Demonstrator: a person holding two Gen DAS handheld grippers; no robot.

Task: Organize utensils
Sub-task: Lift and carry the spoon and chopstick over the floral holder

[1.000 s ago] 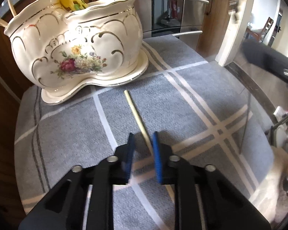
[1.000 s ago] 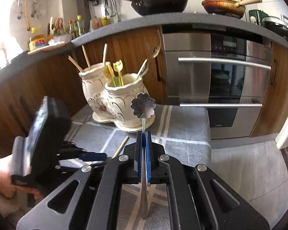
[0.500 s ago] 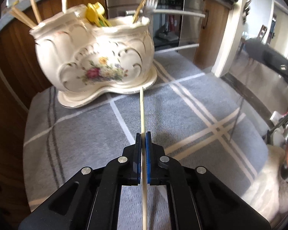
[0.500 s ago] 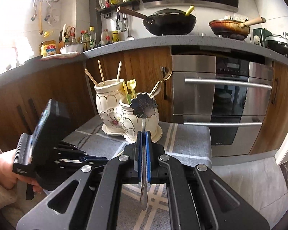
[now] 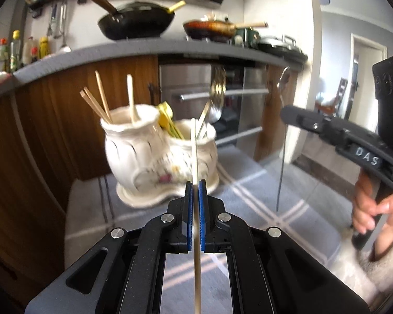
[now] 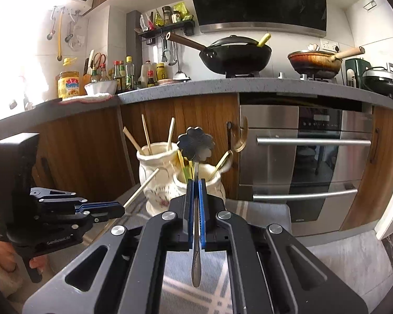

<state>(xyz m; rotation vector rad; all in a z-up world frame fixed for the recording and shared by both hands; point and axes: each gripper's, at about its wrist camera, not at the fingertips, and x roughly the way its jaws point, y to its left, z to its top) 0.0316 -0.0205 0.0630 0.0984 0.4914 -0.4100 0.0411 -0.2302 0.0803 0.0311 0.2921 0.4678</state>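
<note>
both grippers clamped: left gripper (image 5: 195, 183) has lifted, seemingly, a chopstick (image 5: 195, 151); right gripper (image 6: 195, 181) holds spoon (image 6: 195, 146).

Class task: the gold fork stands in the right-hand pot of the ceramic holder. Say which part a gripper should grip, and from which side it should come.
Grip the gold fork on its bare handle, between the pot's rim and the tines, coming from above and the right. It leans out to the right of the ceramic holder, and other utensils crowd its left side. The curved tines would likely give the pads a poor seat.
</note>
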